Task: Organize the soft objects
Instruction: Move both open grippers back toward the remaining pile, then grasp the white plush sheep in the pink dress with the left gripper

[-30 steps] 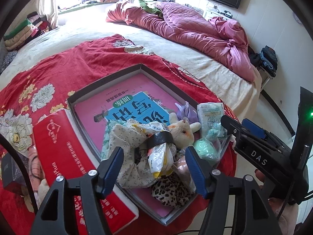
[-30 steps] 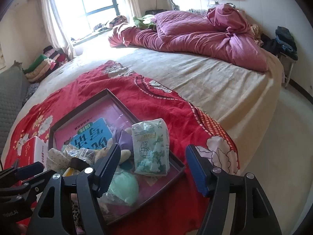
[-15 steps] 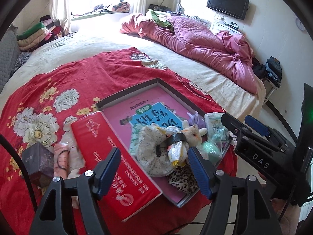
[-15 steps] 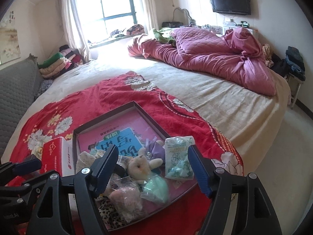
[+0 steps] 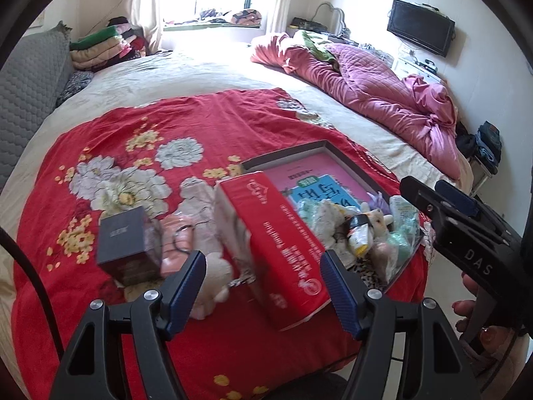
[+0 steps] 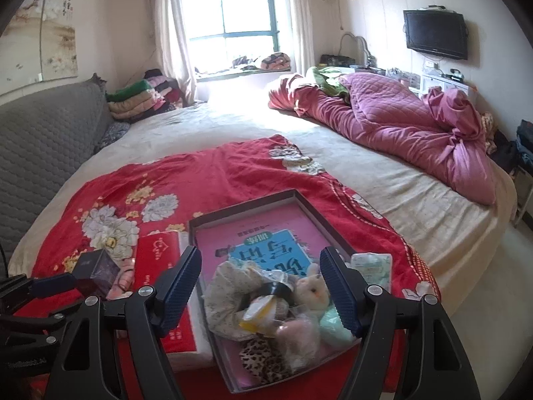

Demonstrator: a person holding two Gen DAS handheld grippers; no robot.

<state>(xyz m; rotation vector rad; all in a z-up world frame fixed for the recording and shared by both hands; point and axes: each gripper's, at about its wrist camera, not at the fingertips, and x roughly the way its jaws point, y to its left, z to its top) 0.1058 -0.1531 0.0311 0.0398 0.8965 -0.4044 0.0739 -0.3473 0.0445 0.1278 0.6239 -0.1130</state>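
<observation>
A dark shallow tray [image 6: 301, 200] lies on the red floral blanket [image 5: 206, 123] and holds a pink-and-blue book [image 6: 263, 250] and a pile of soft things: a small plush rabbit [image 6: 313, 291], a pale floral cloth [image 6: 230, 283], a leopard-print piece [image 6: 263, 356], a mint pouch [image 6: 334, 325] and a white packet [image 6: 371, 268]. The tray also shows in the left wrist view [image 5: 319, 146]. My left gripper [image 5: 263, 288] is open and empty above a red box [image 5: 283, 243]. My right gripper [image 6: 260, 288] is open and empty above the pile.
A dark small box [image 5: 126, 246] and pale pink soft items [image 5: 186, 240] lie left of the red box. A crumpled magenta quilt [image 6: 399, 133] covers the bed's far right. A grey sofa back [image 6: 40, 140] stands at left. The bed edge is close in front.
Both grippers have pulled back and up from the tray, empty. The left view has swung left, so the red box and dark small box now sit in front of it.
</observation>
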